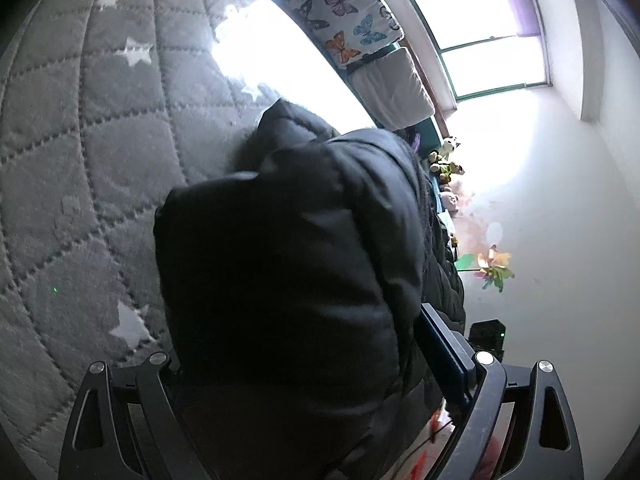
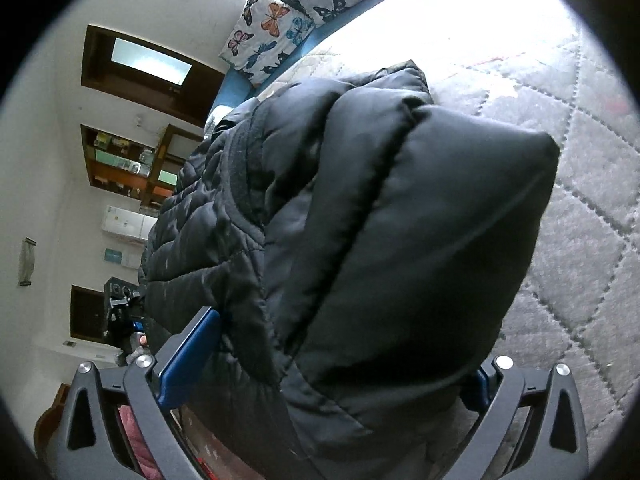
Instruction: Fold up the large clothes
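Black puffer jacket bunched up, lifted off the bed, filling the middle of both views. Left gripper clamped on it, padded fabric packed btwn fingers; blue pad pressed into its right side. Right gripper likewise closed on jacket, blue pad against quilted lining.

Underneath: grey quilted bedspread w/ white stars. Butterfly pillows at the far end.

Left view only: bright window, soft toys on ledge, pinwheel by the wall. Right view only: dark door frame, wooden shelves, white wall.
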`<action>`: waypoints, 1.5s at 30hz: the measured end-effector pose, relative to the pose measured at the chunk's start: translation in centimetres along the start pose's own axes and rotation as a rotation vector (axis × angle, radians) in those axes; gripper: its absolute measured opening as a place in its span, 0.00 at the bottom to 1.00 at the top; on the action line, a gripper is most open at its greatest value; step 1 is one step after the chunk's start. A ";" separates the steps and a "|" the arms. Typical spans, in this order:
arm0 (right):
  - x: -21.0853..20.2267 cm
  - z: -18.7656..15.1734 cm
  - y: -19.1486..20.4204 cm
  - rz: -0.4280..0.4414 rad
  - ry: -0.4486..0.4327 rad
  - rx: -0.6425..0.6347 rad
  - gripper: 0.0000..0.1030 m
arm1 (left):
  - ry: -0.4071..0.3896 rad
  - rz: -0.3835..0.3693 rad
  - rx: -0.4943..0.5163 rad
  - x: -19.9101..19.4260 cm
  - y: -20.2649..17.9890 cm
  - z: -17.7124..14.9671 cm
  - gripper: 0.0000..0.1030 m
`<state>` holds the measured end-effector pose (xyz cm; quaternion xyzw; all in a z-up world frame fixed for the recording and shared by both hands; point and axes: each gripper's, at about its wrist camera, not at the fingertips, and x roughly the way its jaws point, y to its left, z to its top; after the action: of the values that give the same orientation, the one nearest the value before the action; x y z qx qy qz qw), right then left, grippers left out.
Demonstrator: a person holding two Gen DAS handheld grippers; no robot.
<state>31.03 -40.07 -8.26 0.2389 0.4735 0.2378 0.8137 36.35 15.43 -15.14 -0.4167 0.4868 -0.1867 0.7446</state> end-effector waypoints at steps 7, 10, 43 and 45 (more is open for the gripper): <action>0.3 0.2 0.3 0.007 0.012 0.005 1.00 | 0.006 -0.020 -0.008 1.1 0.3 -0.2 0.95; 0.5 0.3 0.5 0.020 0.023 0.016 1.00 | 0.016 -0.025 0.001 1.5 0.0 0.0 0.95; 0.2 -0.9 1.0 0.053 0.002 -0.047 1.00 | 0.088 -0.032 -0.011 4.6 -2.7 2.4 0.96; -0.1 -1.3 1.3 0.049 -0.001 -0.056 1.00 | 0.089 -0.025 0.008 4.5 -3.0 2.2 0.96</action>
<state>29.61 -38.90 -7.98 0.2276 0.4600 0.2708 0.8144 40.72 11.52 -14.90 -0.4109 0.5136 -0.2164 0.7215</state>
